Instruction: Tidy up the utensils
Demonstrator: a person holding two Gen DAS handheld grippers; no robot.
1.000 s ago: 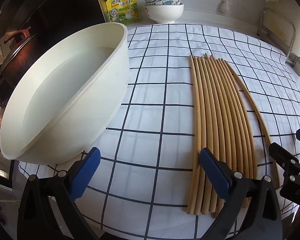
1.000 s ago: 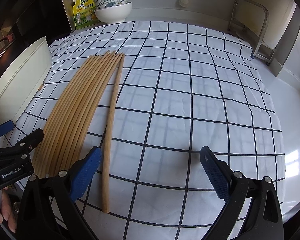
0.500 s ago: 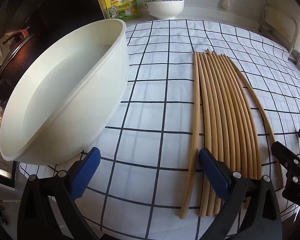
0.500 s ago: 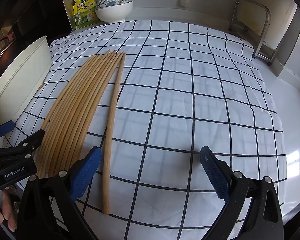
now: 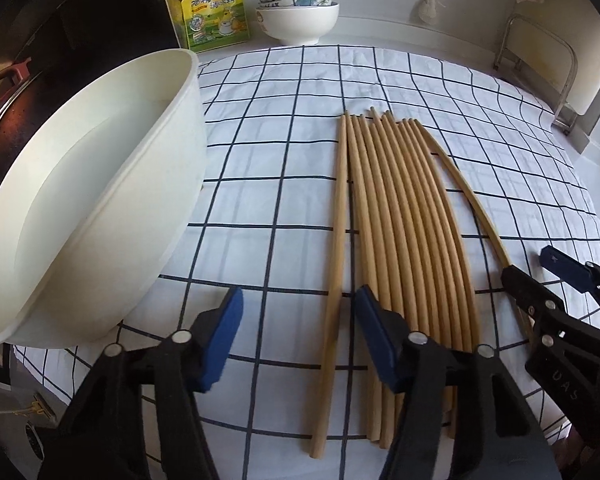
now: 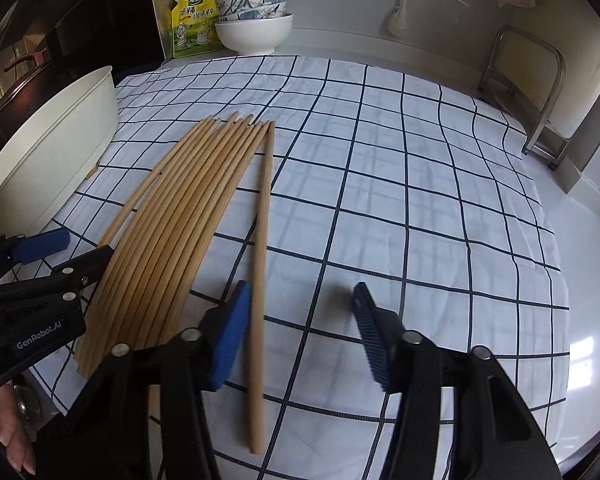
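Several wooden chopsticks point(image 5: 412, 240) lie side by side on the checked cloth point(image 5: 268, 200). My left gripper point(image 5: 300, 332) hovers at their near ends with its jaws closing. The leftmost chopstick point(image 5: 338, 240), split off from the bundle, runs between them beside the right pad, unpressed. My right gripper point(image 6: 300, 328) is closing too. The single rightmost chopstick point(image 6: 264, 220) lies between its jaws against the left pad, with the other pad well clear. Each gripper shows at the edge of the other's view: the right gripper point(image 5: 532, 268) and the left gripper point(image 6: 76, 248).
A large white basin point(image 5: 100, 200) stands tilted at the cloth's left edge. At the back are stacked bowls point(image 5: 298, 12) and a yellow pouch point(image 5: 214, 16). A metal rack point(image 6: 540, 92) stands at the far right, a dark pot point(image 5: 4, 92) at the left.
Both grippers' jaws have narrowed from wide open. The leftmost chopstick's near end has swung left, away from the bundle. Neither hand has shifted much.
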